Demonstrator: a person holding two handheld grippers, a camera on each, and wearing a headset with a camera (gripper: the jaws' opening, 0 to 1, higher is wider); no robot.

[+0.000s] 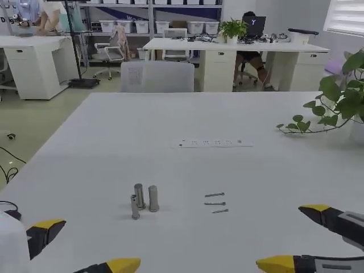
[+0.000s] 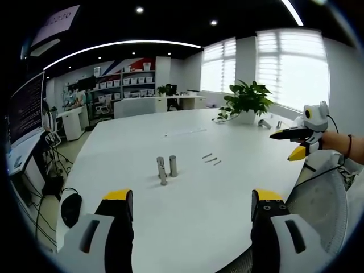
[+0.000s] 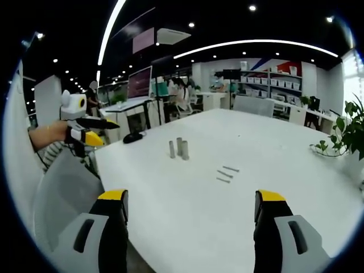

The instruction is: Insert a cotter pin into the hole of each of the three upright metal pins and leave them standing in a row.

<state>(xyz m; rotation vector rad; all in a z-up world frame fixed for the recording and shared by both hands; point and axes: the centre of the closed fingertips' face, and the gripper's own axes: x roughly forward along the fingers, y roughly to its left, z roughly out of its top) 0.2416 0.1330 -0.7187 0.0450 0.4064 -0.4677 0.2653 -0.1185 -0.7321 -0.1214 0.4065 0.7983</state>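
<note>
Three short metal pins (image 1: 143, 200) stand upright in a tight cluster on the white table (image 1: 187, 170), left of centre. To their right, three thin cotter pins (image 1: 215, 203) lie flat in a small stack, apart from the metal pins. My left gripper (image 1: 85, 244) is at the table's near left edge, open and holding nothing. At the near right, my right gripper (image 1: 293, 236) is likewise open and holds nothing. The left gripper view shows the metal pins (image 2: 166, 168) and cotter pins (image 2: 211, 159) well ahead of its jaws. In the right gripper view the metal pins (image 3: 178, 148) and cotter pins (image 3: 224, 173) are equally distant.
A potted plant (image 1: 341, 102) trails over the table's right side. A white strip (image 1: 215, 143) lies mid-table beyond the pins. A grey chair (image 1: 157, 77) stands at the far edge. A black mouse (image 2: 71, 209) sits near the left edge.
</note>
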